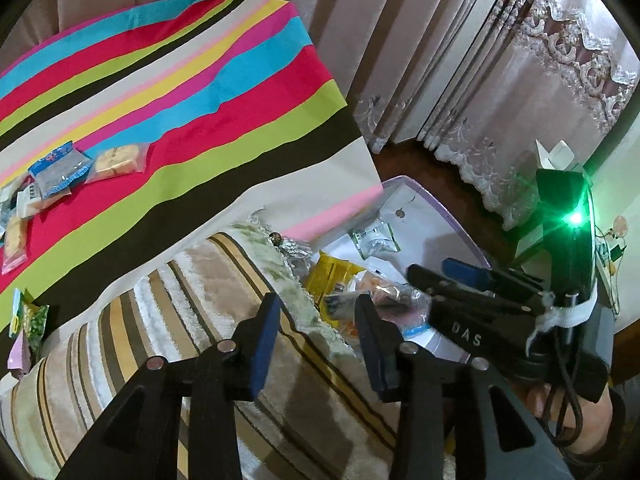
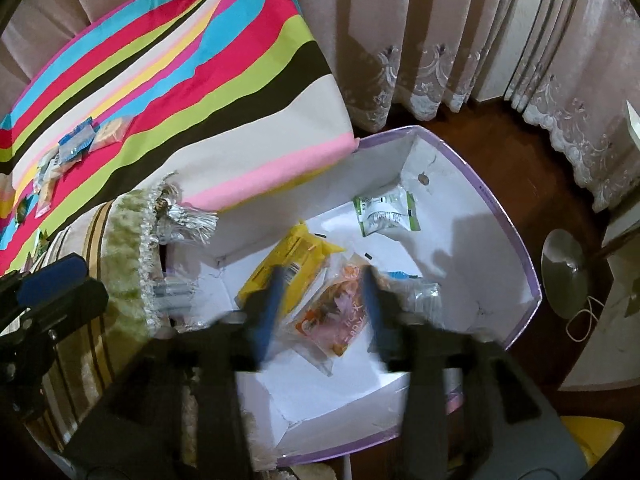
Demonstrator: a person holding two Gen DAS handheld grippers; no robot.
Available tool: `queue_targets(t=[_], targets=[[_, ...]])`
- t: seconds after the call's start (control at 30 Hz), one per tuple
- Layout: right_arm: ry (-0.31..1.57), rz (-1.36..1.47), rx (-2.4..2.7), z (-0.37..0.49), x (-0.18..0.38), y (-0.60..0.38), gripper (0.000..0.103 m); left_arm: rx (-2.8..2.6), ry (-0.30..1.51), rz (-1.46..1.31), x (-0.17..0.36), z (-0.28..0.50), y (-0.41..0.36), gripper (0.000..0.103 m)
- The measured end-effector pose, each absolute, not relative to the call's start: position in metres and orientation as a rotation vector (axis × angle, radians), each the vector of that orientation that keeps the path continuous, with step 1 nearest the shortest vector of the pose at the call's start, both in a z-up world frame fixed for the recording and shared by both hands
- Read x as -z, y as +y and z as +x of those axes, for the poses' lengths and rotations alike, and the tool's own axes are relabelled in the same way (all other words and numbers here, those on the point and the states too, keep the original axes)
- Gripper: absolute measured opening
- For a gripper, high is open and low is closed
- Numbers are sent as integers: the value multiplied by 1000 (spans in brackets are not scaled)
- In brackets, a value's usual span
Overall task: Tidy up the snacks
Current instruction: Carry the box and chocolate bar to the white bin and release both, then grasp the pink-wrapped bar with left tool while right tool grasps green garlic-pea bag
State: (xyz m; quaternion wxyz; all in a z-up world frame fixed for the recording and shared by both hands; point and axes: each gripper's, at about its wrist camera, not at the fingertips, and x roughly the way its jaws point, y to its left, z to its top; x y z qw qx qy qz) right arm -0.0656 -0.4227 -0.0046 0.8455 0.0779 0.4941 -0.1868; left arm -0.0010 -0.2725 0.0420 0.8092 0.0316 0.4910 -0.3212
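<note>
A white box with a lilac rim (image 2: pixel 516 236) stands on the floor beside the sofa. In it lie a yellow packet (image 2: pixel 292 264), an orange packet (image 2: pixel 340 312), a green-and-white packet (image 2: pixel 386 210) and a clear packet (image 2: pixel 420 290). My right gripper (image 2: pixel 322 304) is open and empty, hovering over the box above the orange packet. My left gripper (image 1: pixel 316 332) is open and empty over the striped sofa edge, left of the box (image 1: pixel 452 216). More snack packets (image 1: pixel 64 172) lie on the bright striped cloth (image 1: pixel 192 92), and a green packet (image 1: pixel 34 320) lies near its front edge.
Pale curtains (image 2: pixel 420 40) hang behind the box. A dark wooden floor (image 2: pixel 560 208) surrounds it, with a round metal lamp base (image 2: pixel 572 272) to the right. A fringed sofa cover (image 2: pixel 136 248) borders the box on the left.
</note>
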Motion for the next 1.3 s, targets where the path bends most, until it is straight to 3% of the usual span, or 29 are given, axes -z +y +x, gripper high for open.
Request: queue_targets(t=[0.13, 0.23, 0.3, 0.47, 0.57, 0.9, 1.3], targets=[[1026, 146, 385, -64, 1, -416, 62, 614, 1010, 99, -47, 0, -265, 44], [1024, 139, 377, -61, 0, -410, 62, 523, 974, 91, -52, 5, -247, 57], [1021, 136, 373, -58, 0, -408, 64, 462, 967, 67, -53, 14, -231, 61], [1015, 138, 356, -49, -4, -394, 67, 353, 992, -18, -47, 36, -181, 61], [975, 105, 320, -48, -10, -370, 77, 288, 1003, -79, -42, 33, -143, 61], [886, 46, 173, -34, -15, -309, 78, 173, 1068, -309, -21, 32, -40, 61], [964, -31, 9, 6, -3, -268, 81, 137, 1237, -51, 12, 78, -33, 60]])
